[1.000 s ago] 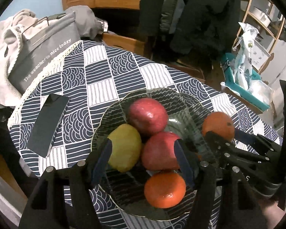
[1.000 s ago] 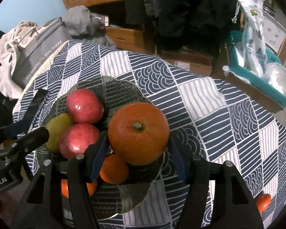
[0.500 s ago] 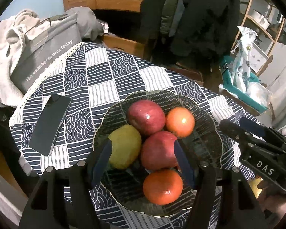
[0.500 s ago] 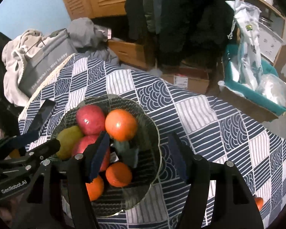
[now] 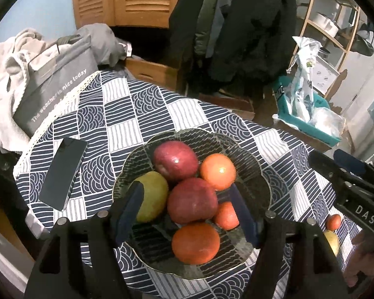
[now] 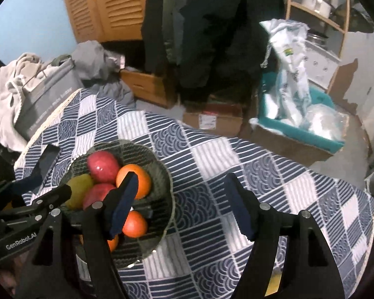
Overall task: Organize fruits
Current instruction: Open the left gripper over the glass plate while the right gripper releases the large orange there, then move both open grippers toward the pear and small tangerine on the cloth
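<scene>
On the patterned tablecloth (image 5: 147, 114), you are keeping the following:

1. Glass bowl (image 5: 256, 174) — sitting near the cloth's near edge, holding six fruits. Two red apples (image 5: 175, 160) (image 5: 192, 200) are lying one behind the other at centre. A green pear (image 5: 153, 199) is leaning on the near apple's left. An orange (image 5: 218, 172) is resting at the far right, touching both apples. A larger orange (image 5: 195, 243) is lying at the front, and a smaller one (image 5: 227, 215) is sitting between it and the right wall, partly hidden by a finger.

2. Left gripper (image 5: 187, 211) — you are holding it above the bowl, pointing steeply down. Its jaws are standing apart and have just been opening; the near apple is showing between them in the picture, but the pads are pressing on nothing.

3. Right gripper (image 6: 182, 204) — you are holding it over bare cloth just beside the bowl's right rim. Its jaws are standing apart, having just been opening, with nothing between them.

4. Loose fruit — a small orange one (image 5: 334, 221) and a yellow-green one (image 5: 332, 243) are lying on the cloth to the bowl's right, well apart from it, under your right gripper.

5. Phone (image 5: 63, 173) — lying flat, screen dark, left of the bowl.

6. Grey bag (image 5: 54, 84) — standing at the table's far-left edge, with pale cloth heaped beside it.
</scene>
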The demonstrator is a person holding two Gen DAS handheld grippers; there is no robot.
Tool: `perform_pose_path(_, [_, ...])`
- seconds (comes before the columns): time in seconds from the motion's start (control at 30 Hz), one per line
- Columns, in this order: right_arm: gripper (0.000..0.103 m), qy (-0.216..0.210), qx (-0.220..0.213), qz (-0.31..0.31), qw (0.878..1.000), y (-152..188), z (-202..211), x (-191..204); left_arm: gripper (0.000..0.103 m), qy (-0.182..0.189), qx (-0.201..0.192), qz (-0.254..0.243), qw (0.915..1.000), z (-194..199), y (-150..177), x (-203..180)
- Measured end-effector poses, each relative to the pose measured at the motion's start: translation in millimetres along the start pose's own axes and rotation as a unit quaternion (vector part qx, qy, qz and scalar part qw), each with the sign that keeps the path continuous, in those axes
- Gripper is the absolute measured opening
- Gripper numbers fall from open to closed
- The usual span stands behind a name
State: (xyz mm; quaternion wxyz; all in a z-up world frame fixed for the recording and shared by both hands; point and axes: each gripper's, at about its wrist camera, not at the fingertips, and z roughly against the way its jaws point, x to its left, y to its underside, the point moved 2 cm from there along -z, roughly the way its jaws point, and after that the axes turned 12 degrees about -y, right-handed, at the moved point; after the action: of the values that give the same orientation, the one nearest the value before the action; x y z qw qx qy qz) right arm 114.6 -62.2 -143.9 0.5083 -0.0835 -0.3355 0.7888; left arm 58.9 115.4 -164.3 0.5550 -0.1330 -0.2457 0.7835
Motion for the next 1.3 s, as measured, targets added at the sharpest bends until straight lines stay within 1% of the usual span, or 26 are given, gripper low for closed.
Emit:
perform_pose_path(0.13, [0.075, 0.016, -0.008, -0.007, 1.0, 1.0, 14.8, -8.9, 0.073, 0.005, -0.008, -0.01, 0.9999, 7.5, -0.2, -10.1])
perform_pose_path(0.27, [0.075, 0.027, -0.019, -0.015, 0.999, 4.6, 31.4, -18.4, 0.073, 0.012, -0.015, -0.022, 0.9996, 14.9, 0.5, -22.1])
perform_pose_path(0.4, [0.075, 0.041, -0.028, -0.019, 0.999, 9.8, 46.0, -26.7, 0.073, 0.012, -0.025, -0.036, 0.999, 23.6, 1.3, -33.2])
perform_pose_path(0.53, [0.075, 0.061, -0.033, -0.022, 0.997, 16.6, 59.7, -38.4, 0.079, 0.014, -0.037, -0.042, 0.9983, 34.2, 1.0, -41.9])
perform_pose_path(0.63, [0.075, 0.07, -0.037, -0.029, 0.996, 21.6, 69.1, -47.8, 0.079, 0.017, -0.044, -0.048, 0.9977, 40.2, 1.1, -50.2])
perform_pose_path(1.0, [0.076, 0.12, -0.037, -0.051, 0.991, 47.2, 97.5, -86.2, 0.081, 0.022, -0.047, -0.084, 0.9951, 50.9, 8.5, -90.8])
perform_pose_path(1.3, [0.076, 0.153, -0.034, -0.079, 0.984, 73.3, 119.5, -125.0, 0.081, 0.021, -0.048, -0.132, 0.9899, 51.9, 21.9, -133.9])
